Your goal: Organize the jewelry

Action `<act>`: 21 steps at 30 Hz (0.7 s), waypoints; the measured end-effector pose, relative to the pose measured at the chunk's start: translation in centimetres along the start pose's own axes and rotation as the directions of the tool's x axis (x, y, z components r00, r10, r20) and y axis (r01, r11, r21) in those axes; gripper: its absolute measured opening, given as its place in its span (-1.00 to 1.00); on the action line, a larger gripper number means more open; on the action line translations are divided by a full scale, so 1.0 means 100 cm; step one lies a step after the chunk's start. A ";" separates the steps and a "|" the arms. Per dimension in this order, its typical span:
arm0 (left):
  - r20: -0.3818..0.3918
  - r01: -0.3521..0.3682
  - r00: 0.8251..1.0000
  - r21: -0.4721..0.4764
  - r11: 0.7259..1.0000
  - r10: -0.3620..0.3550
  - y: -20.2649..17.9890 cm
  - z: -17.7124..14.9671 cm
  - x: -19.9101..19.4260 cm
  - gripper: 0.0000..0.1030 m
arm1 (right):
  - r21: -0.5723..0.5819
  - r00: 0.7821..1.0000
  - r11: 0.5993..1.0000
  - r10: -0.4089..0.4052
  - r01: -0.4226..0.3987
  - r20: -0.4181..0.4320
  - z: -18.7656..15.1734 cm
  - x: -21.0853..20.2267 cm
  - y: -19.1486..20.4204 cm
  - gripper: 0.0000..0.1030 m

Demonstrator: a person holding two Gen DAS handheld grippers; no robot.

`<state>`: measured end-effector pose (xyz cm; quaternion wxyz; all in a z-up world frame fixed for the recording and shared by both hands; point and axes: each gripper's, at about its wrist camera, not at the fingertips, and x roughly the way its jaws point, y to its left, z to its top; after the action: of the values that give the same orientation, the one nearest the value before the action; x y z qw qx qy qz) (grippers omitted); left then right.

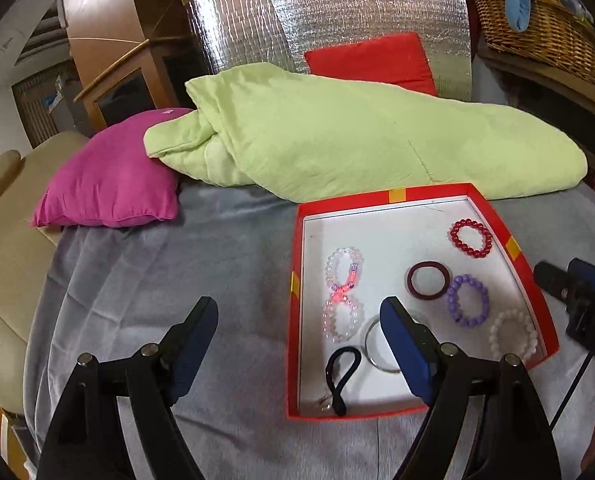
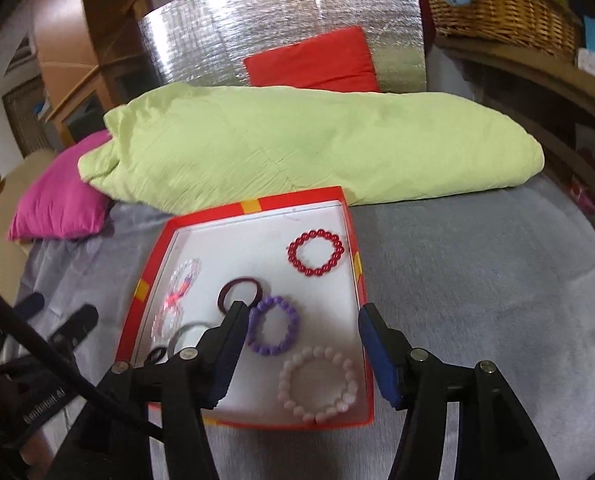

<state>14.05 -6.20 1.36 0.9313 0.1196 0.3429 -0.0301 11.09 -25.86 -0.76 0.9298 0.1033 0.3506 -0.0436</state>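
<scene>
Both my tongs empty: left gripper (image 1: 297, 322) wide, right gripper (image 2: 301, 322) spread. Pale pink beaded elastic bracelet (image 2: 318, 385) lies near-right in the shallow red cardboard tray (image 2: 361, 276). Light, floppy, beads slick; pinch across one side of the loop.

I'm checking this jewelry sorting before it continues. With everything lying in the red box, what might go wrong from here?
The clear beaded bracelet lies twisted into a figure eight, so lifting it may snag or tangle. The purple beaded bracelet touches the dark maroon ring; picking one could drag the other. The shallow red cardboard box sits on soft grey fabric and may shift.
</scene>
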 end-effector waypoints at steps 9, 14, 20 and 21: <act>0.030 0.016 0.999 -0.015 1.000 -0.015 0.009 -0.020 -0.029 0.63 | -0.043 0.997 0.997 -0.060 0.062 0.041 -0.023 -0.034 0.000 0.24; 0.032 0.012 0.999 -0.022 1.000 -0.012 0.011 -0.038 -0.042 0.63 | -0.049 0.993 0.994 -0.091 0.095 0.073 -0.040 -0.056 -0.003 0.25; 0.018 0.053 0.998 -0.061 0.997 -0.052 0.016 -0.071 -0.060 0.63 | -0.083 0.984 0.986 -0.132 0.142 0.118 -0.064 -0.081 -0.002 0.31; 0.015 0.064 0.998 -0.074 0.995 -0.063 0.018 -0.077 -0.063 0.63 | -0.087 0.982 0.985 -0.138 0.150 0.132 -0.070 -0.087 -0.001 0.33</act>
<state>4.60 -2.76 0.07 0.9358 0.0737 0.3414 -0.0475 0.00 -24.35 -0.18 0.9482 0.0298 0.2999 -0.1001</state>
